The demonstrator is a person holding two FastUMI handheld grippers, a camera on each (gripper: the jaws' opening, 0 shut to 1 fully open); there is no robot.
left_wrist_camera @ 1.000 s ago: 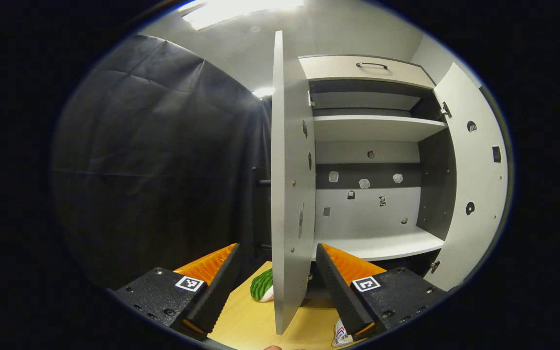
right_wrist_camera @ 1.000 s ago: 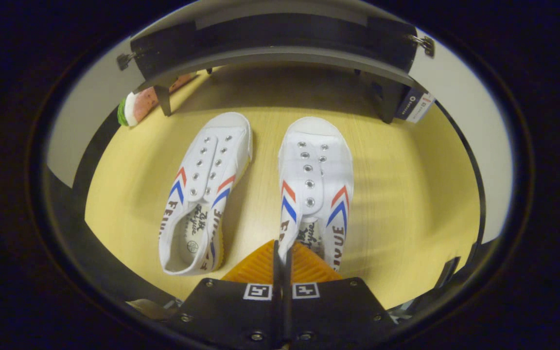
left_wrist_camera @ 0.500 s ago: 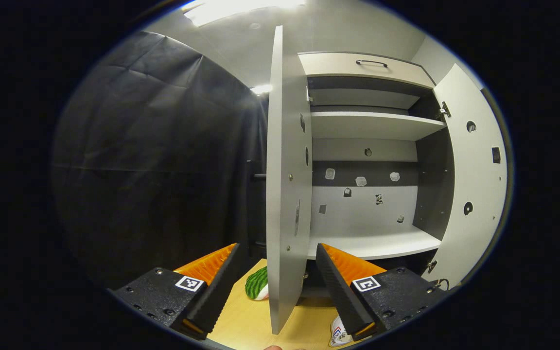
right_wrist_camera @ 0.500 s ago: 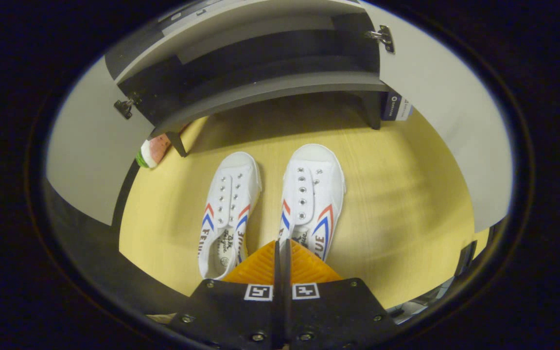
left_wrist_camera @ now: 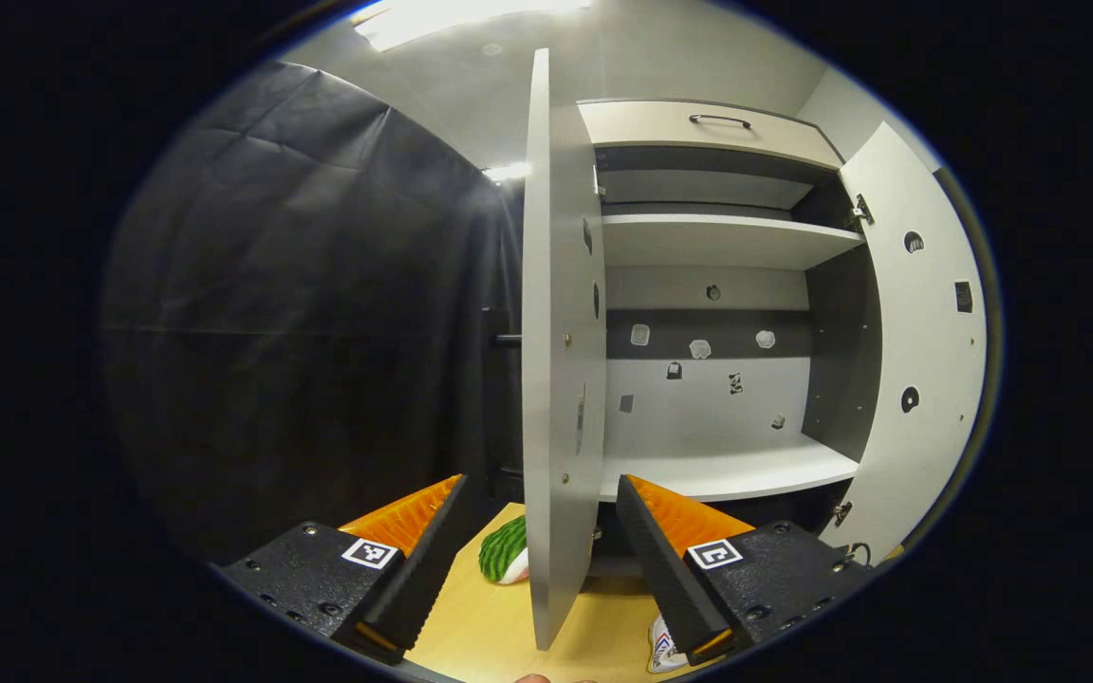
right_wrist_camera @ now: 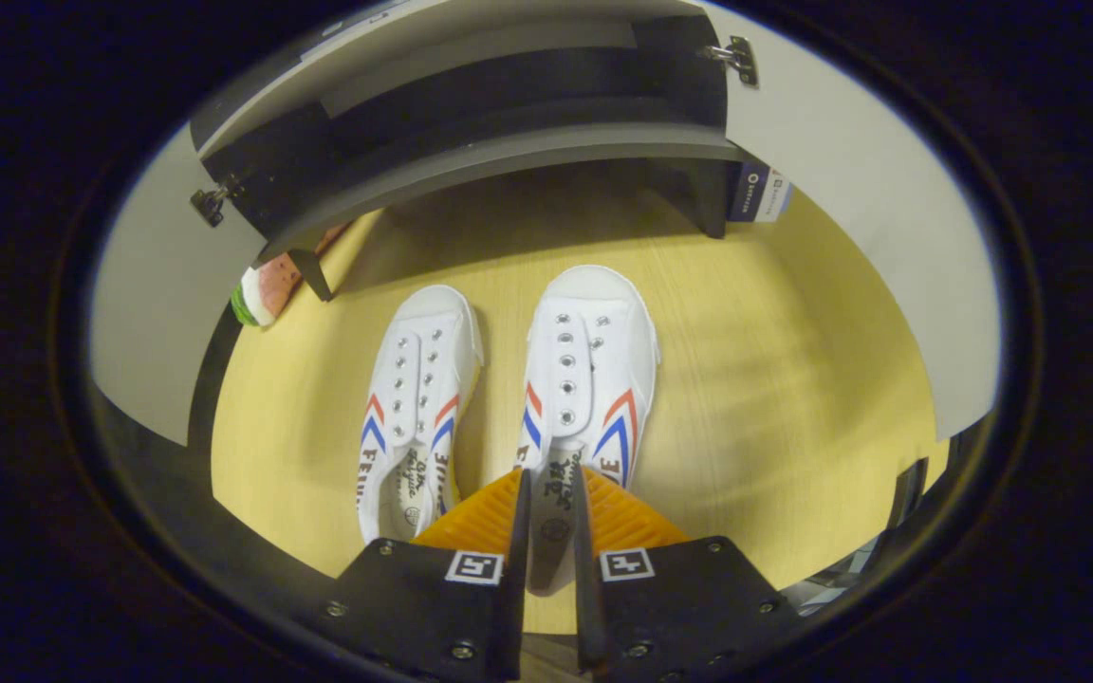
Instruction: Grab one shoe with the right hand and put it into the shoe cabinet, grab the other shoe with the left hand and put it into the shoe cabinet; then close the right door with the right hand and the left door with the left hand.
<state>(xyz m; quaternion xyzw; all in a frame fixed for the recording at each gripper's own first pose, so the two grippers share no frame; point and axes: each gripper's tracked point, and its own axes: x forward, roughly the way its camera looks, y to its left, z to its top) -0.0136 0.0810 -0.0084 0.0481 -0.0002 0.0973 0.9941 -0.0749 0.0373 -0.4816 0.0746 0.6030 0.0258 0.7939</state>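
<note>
Two white canvas shoes with red and blue stripes lie side by side on the wooden table (right_wrist_camera: 793,379), toes toward the cabinet. In the right gripper view, my right gripper (right_wrist_camera: 549,474) hovers over the heel opening of the right-hand shoe (right_wrist_camera: 584,370); it is open by a narrow gap, and the insole shows through it. The other shoe (right_wrist_camera: 414,408) lies just to its left. My left gripper (left_wrist_camera: 542,484) is wide open and holds nothing, facing the edge of the cabinet's open left door (left_wrist_camera: 556,332). The right door (left_wrist_camera: 917,332) also stands open, and the lower shelf (left_wrist_camera: 727,470) is bare.
A watermelon-slice toy (right_wrist_camera: 262,289) lies by the cabinet's left leg, and a small labelled box (right_wrist_camera: 760,194) sits by the right leg. The cabinet's dark bottom board (right_wrist_camera: 509,156) stands above the table on short legs. A shoe's edge (left_wrist_camera: 665,650) peeks beside my left gripper's right finger.
My right gripper was shut and has now parted slightly after rising and drawing back over the right-hand shoe's heel. The left gripper has barely moved.
</note>
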